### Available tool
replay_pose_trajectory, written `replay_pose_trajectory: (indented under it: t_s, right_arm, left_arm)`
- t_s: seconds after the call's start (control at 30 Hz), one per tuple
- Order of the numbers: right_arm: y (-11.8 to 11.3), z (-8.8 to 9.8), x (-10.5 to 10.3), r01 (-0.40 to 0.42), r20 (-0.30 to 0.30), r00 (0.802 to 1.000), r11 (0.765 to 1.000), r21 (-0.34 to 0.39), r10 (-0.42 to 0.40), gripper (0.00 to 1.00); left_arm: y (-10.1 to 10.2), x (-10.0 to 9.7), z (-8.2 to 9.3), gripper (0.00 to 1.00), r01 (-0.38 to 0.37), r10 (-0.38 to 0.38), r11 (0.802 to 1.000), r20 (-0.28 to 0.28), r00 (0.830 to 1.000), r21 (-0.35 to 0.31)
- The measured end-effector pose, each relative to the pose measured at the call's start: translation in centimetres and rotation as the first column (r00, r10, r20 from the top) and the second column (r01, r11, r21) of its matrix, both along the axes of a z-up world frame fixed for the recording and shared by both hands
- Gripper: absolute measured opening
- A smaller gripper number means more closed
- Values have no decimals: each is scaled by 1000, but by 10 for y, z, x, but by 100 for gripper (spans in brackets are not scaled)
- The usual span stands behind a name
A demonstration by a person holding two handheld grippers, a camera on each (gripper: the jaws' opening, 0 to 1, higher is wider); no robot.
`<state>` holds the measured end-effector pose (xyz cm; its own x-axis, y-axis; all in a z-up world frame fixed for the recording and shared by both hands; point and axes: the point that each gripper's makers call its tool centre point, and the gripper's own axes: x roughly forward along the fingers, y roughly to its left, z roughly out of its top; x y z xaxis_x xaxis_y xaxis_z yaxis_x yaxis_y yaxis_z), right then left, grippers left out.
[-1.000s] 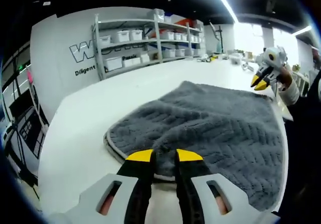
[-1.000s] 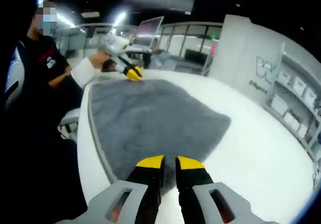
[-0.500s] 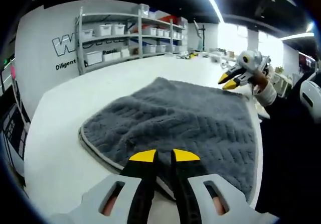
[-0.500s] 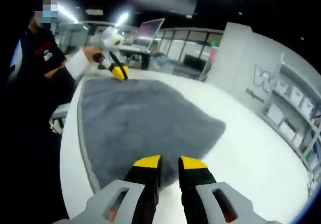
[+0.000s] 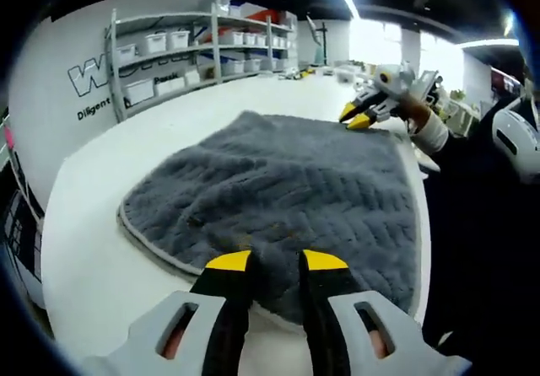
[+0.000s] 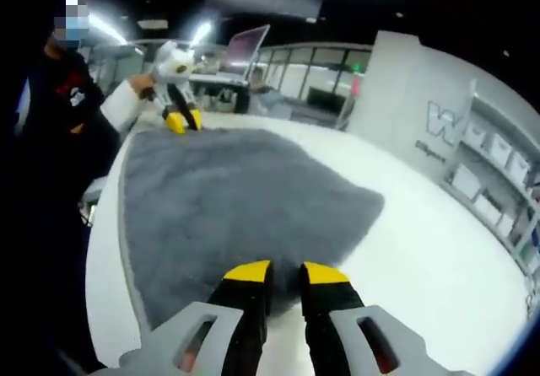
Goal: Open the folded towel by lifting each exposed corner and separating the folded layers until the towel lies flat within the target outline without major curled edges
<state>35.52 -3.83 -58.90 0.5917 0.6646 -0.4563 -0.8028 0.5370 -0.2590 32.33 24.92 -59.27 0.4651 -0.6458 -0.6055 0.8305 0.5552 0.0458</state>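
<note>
A grey ribbed towel (image 5: 278, 182) with a pale hem lies spread over the white table (image 5: 93, 249). Its surface looks mostly flat. My left gripper (image 5: 277, 262) hangs over the near hem with its jaws apart and nothing between them. At the far corner my right gripper (image 5: 356, 119) hovers just above the cloth, its yellow tips apart. In the right gripper view the same towel (image 6: 236, 199) runs from my right gripper (image 6: 285, 273), open at the near corner, to my left gripper (image 6: 182, 121), which points down over the far edge.
Shelving with white bins (image 5: 194, 47) lines the wall beyond the table. A person in dark clothes (image 6: 59, 98) stands at the table's edge, white sleeve (image 5: 515, 140) close by. An open laptop (image 6: 249, 51) sits on a desk behind. Bare table (image 6: 439, 258) flanks the towel.
My left gripper's jaws have spread wider over the hem. My right gripper's jaws have also parted a little. Both cameras shifted slightly; the towel lies much as before.
</note>
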Motion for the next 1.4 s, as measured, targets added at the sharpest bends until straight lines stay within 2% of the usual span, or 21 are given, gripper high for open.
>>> replay_pose_trajectory:
  t_s: [0.03,0.13,0.17,0.23,0.63,0.87,1.13,1.2,1.4]
  right_arm:
    - [0,-2,1,0,-6,1000,1000,-3,0,11]
    - [0,-7,2,11,-32,999,1000,12,-11,10]
    - [0,-9,1,39,-83,996,998,51,-35,9]
    - [0,-10,0,61,-136,990,994,87,-48,7]
    - [-1,-11,-5,88,-178,982,990,113,-67,6]
    - [-2,-11,-15,77,-190,980,993,86,-60,5]
    - [-6,-11,-19,65,-203,978,996,53,-53,5]
    - [-6,-11,-21,63,-205,977,997,48,-52,5]
    - [-7,-12,-25,59,-211,976,998,33,-51,5]
  left_arm:
    - [-1,-3,-4,21,16,-16,1000,-5,1000,26]
    - [-4,-5,-5,21,20,-21,999,7,1000,34]
    - [-3,-5,-5,21,6,-6,999,-2,1000,36]
    - [-3,-5,-5,21,5,-5,999,3,1000,38]
    - [-2,-4,-5,18,-24,24,999,-9,1000,24]
    - [0,-1,-5,20,-15,15,1000,8,1000,23]
    - [5,11,-4,23,-67,67,997,12,998,25]
    - [11,17,-4,26,-117,116,993,11,993,28]
    - [11,19,-3,27,-121,120,992,19,993,33]
